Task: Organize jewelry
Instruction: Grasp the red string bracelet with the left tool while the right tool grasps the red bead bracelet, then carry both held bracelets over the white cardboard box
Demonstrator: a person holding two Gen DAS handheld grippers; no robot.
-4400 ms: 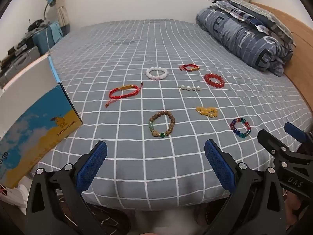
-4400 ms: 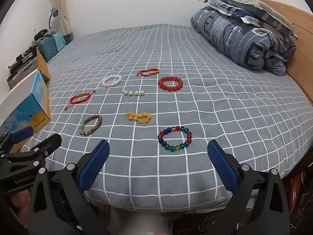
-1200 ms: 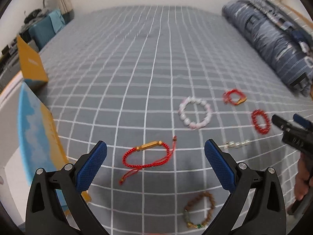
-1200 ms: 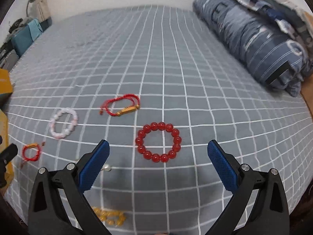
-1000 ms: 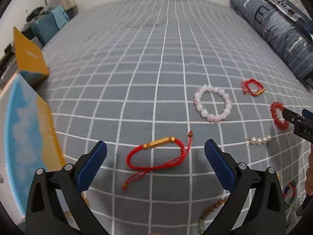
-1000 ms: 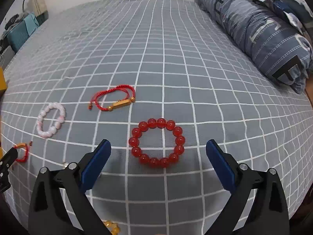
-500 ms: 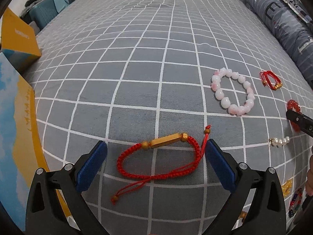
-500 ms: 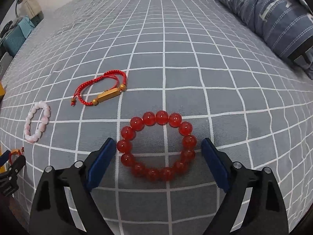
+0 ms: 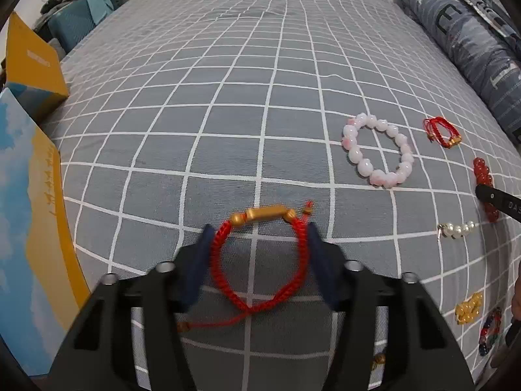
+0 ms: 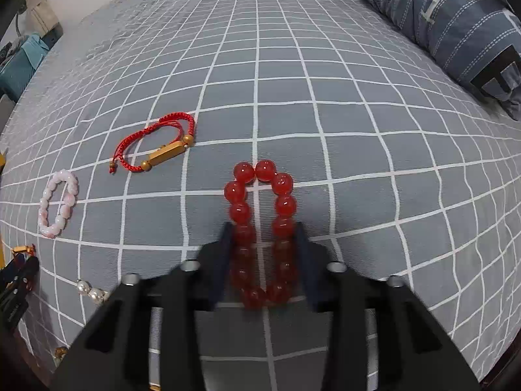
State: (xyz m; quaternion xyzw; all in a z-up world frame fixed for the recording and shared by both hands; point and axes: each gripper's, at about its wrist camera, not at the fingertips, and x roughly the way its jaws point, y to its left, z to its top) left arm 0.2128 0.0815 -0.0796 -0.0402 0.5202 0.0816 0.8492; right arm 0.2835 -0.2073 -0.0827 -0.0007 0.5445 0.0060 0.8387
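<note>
Grey checked bedding (image 9: pixel 260 81) covered the bed, with bracelets spread over it. Both tongs had just been closing. The left tongs (image 9: pixel 259 244) stood narrowed around a red cord bracelet with a gold tube (image 9: pixel 260 257), its pads at the cord's two sides. The right tongs (image 10: pixel 262 244) squeezed a red bead bracelet (image 10: pixel 260 224) into a long oval between its pads. A pink bead bracelet (image 9: pixel 377 150) and a second red cord bracelet (image 10: pixel 156 146) lay apart.
</note>
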